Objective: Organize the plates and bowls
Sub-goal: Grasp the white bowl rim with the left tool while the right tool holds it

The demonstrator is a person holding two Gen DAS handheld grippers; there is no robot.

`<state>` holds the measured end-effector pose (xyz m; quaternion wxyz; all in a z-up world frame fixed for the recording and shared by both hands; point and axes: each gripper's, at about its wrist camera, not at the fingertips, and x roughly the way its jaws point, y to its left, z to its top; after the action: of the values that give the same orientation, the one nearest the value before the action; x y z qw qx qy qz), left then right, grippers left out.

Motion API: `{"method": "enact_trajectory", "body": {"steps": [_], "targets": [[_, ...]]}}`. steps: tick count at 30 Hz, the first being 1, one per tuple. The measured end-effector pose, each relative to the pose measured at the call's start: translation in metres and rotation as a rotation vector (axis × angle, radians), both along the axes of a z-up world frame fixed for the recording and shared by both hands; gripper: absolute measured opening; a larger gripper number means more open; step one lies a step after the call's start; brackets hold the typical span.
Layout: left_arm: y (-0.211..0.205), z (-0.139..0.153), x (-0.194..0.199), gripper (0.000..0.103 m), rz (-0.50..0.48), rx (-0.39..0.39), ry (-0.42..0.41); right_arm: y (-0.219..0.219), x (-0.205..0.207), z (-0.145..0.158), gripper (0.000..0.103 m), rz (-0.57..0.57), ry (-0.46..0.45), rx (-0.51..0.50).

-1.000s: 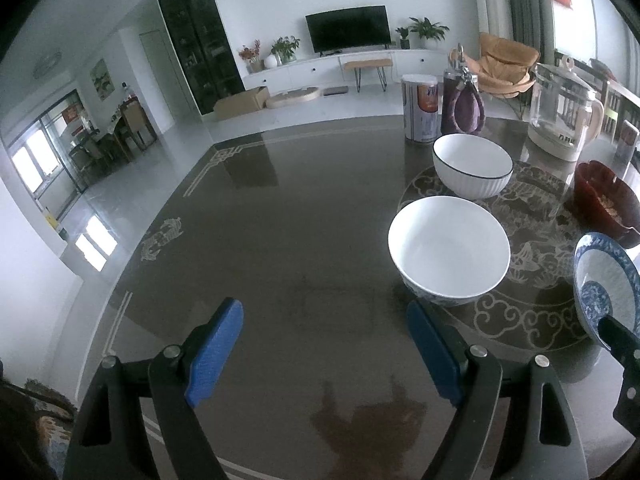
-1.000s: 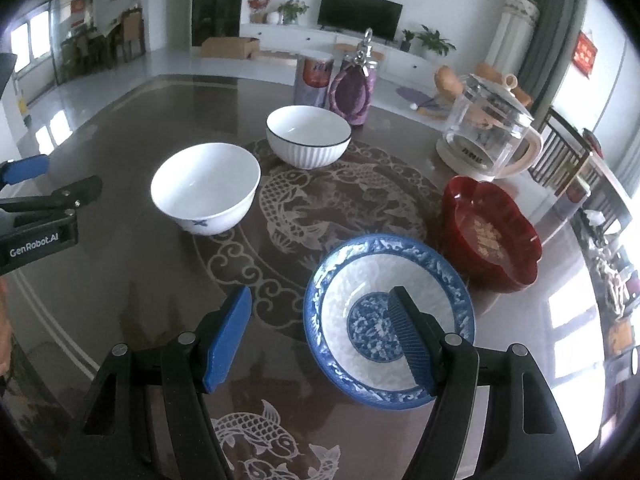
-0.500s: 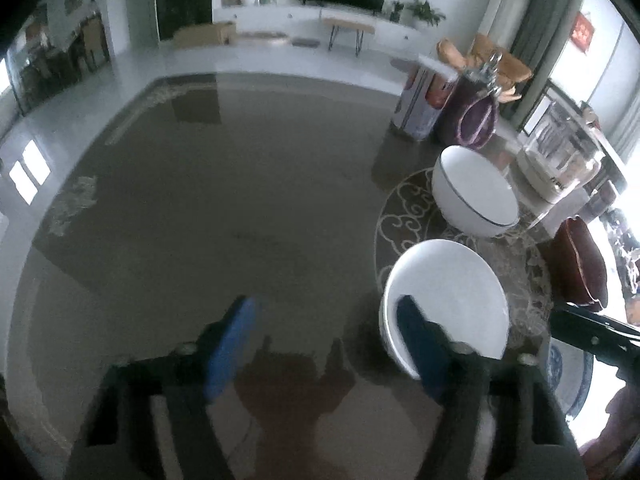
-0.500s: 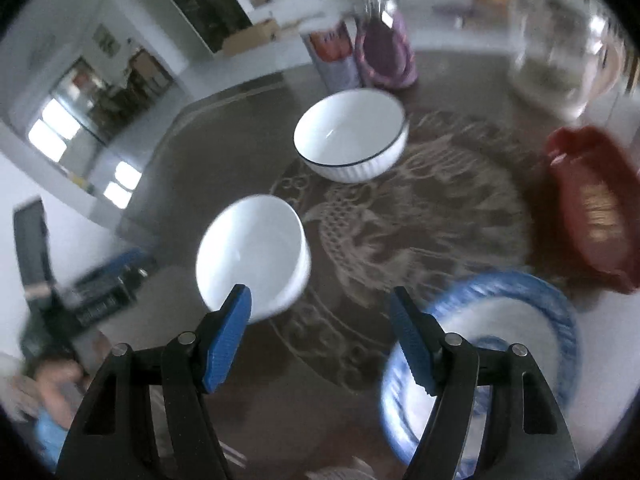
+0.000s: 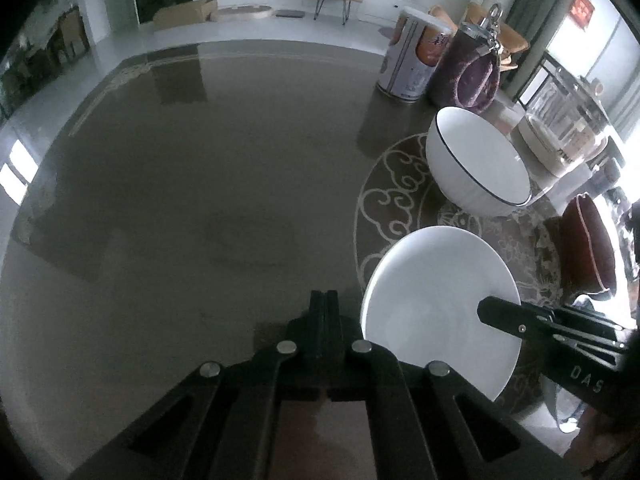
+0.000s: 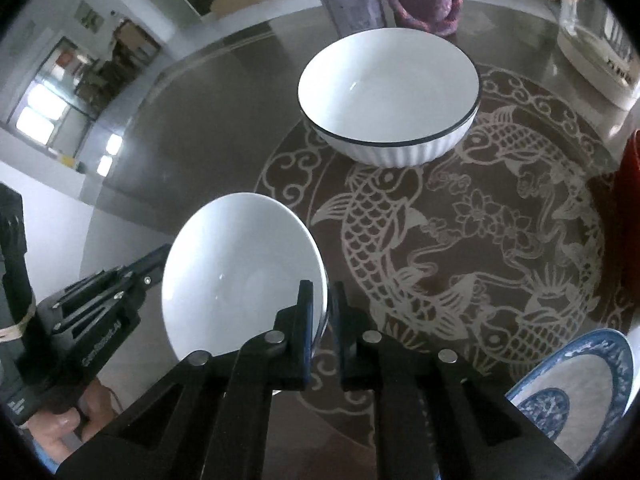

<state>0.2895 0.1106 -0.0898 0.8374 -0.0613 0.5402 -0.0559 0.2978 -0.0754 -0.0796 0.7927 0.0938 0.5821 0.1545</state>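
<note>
Closing just now, the right claw (image 6: 323,312) pinches the near rim of the plain white bowl (image 6: 240,276); the left claw (image 5: 325,312) has snapped together empty on the bowl's other side. That bowl, mouth up, no long axis, sits on the desk (image 5: 200,200) near the black-rimmed bowl (image 6: 388,92), likely its stacking target.

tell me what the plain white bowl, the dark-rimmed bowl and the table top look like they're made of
Plain white bowl: likely glazed ceramic, smooth with small highlights. Dark-rimmed bowl: likely glazed ceramic too, ribbed outside, thin dark rim line. Table top: glossy, mirrors the room; glass or polished stone, unclear which.
</note>
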Motion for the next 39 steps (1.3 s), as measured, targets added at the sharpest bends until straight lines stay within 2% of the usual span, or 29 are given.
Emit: {"method": "enact_trajectory", "body": {"steps": [2, 5, 8, 9, 11, 15, 18, 19, 20, 21, 22, 24, 27, 30, 32, 33, 34, 35, 36, 37, 39], "targets": [[-0.005, 0.008, -0.009, 0.0, -0.018, -0.036, -0.012, -0.001, -0.007, 0.004, 0.01, 0.013, -0.022, 0.005], [-0.024, 0.026, -0.025, 0.0, -0.058, 0.008, -0.069, -0.01, -0.026, 0.019, 0.01, 0.013, -0.064, 0.0], [-0.044, 0.038, -0.034, 0.0, -0.111, -0.071, -0.075, -0.02, -0.038, 0.025, 0.014, 0.03, -0.068, -0.006], [-0.049, 0.04, -0.035, 0.0, -0.114, -0.069, -0.083, -0.019, -0.042, 0.023, 0.014, 0.038, -0.059, -0.024], [-0.061, 0.034, -0.035, 0.0, -0.13, -0.1, -0.06, -0.022, -0.039, 0.019, 0.011, 0.038, -0.053, -0.041], [-0.061, 0.026, -0.04, 0.0, -0.11, -0.117, -0.054, -0.035, -0.037, 0.008, 0.008, -0.016, -0.012, 0.014], [-0.04, 0.037, -0.051, 0.0, -0.066, -0.161, -0.096, -0.036, -0.037, 0.006, 0.007, -0.006, -0.009, 0.01], [-0.03, 0.041, -0.056, 0.003, -0.034, -0.172, -0.116, -0.036, -0.037, 0.005, 0.007, 0.0, -0.008, 0.016], [-0.02, 0.044, -0.06, 0.007, -0.006, -0.185, -0.129, -0.037, -0.037, 0.005, 0.008, -0.001, -0.007, 0.025], [-0.012, 0.043, -0.062, 0.024, 0.011, -0.188, -0.129, -0.038, -0.037, 0.004, 0.008, 0.0, -0.006, 0.032], [-0.005, 0.042, -0.065, 0.054, 0.036, -0.188, -0.127, -0.038, -0.037, 0.006, 0.008, 0.003, -0.006, 0.033], [0.007, 0.036, -0.073, 0.083, 0.073, -0.19, -0.13, -0.038, -0.037, 0.006, 0.012, 0.006, -0.013, 0.031], [0.006, 0.02, -0.072, 0.082, 0.063, -0.201, -0.079, -0.035, -0.034, 0.004, 0.014, 0.009, -0.018, 0.03], [0.004, 0.002, -0.071, 0.08, 0.066, -0.258, -0.013, -0.033, -0.033, 0.004, 0.016, 0.009, -0.017, 0.031], [0.002, -0.013, -0.067, 0.064, 0.08, -0.298, 0.037, -0.032, -0.033, 0.006, 0.018, 0.019, -0.021, 0.021], [-0.001, -0.02, -0.065, 0.047, 0.077, -0.309, 0.061, -0.031, -0.034, 0.006, 0.018, 0.022, -0.021, 0.018], [-0.003, -0.023, -0.064, 0.038, 0.073, -0.318, 0.075, -0.031, -0.034, 0.006, 0.018, 0.024, -0.02, 0.015], [-0.006, -0.028, -0.064, 0.035, 0.071, -0.341, 0.089, -0.031, -0.034, 0.005, 0.018, 0.025, -0.013, 0.017], [-0.009, -0.028, -0.064, 0.026, 0.071, -0.341, 0.091, -0.031, -0.034, 0.002, 0.017, 0.027, 0.0, 0.023], [-0.01, -0.028, -0.065, 0.014, 0.067, -0.337, 0.09, -0.032, -0.035, 0.001, 0.011, 0.028, 0.011, 0.03], [-0.018, -0.024, -0.067, 0.009, 0.055, -0.315, 0.083, -0.03, -0.037, 0.001, 0.01, 0.031, 0.006, 0.026]]}}
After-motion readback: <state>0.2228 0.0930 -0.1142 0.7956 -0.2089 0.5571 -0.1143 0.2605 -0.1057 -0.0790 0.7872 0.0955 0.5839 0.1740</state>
